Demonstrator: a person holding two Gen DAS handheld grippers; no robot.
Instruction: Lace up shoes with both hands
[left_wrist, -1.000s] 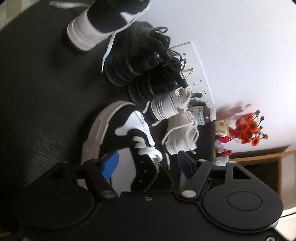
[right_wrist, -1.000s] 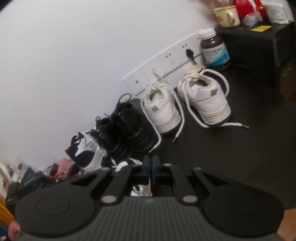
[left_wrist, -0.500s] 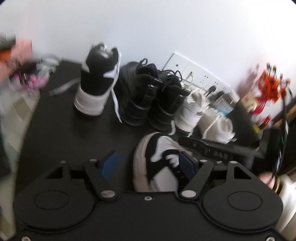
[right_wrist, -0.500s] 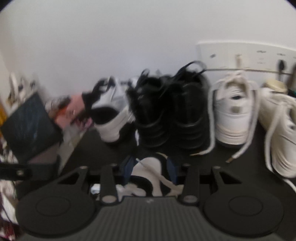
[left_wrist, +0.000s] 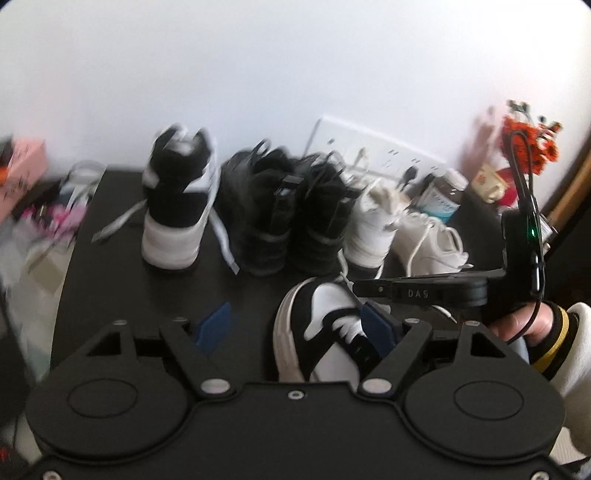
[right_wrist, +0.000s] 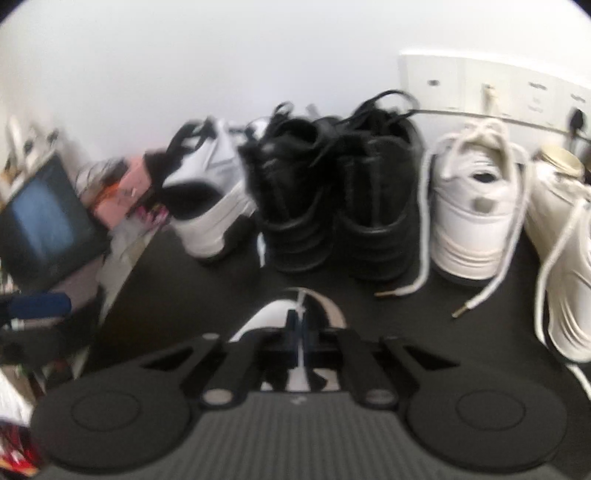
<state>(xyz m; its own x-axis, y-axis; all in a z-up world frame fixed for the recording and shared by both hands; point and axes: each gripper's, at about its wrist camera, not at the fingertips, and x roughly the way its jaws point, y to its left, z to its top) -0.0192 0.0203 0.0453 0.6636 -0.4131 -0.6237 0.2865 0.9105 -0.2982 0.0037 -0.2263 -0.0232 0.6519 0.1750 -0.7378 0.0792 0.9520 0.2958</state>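
A black and white shoe (left_wrist: 314, 332) lies toe-out on the dark table (left_wrist: 110, 295), just before both grippers. My left gripper (left_wrist: 295, 326) straddles it with jaws opening; the right blue pad (left_wrist: 376, 325) is close by the laces, the left pad stands well off the shoe. My right gripper (right_wrist: 300, 326) is shut on the shoe's white lace (right_wrist: 301, 301), whose end sticks up between the pads over the toe (right_wrist: 269, 314). In the left wrist view the right gripper (left_wrist: 360, 286) reaches in from the right, carried by a hand (left_wrist: 524, 325) in a white sleeve.
Along the wall stand the second black and white shoe (left_wrist: 177, 206), a black pair (left_wrist: 280, 221) and a white pair (right_wrist: 476, 206) with loose laces. Behind are wall sockets (left_wrist: 373, 147), a bottle (left_wrist: 443, 199) and orange flowers (left_wrist: 528, 147). Clutter and a dark screen (right_wrist: 44, 221) lie past the table's left edge.
The left wrist view has rolled from sideways to upright and risen. My right gripper swung over the shoe, opened, then shut on the white lace.
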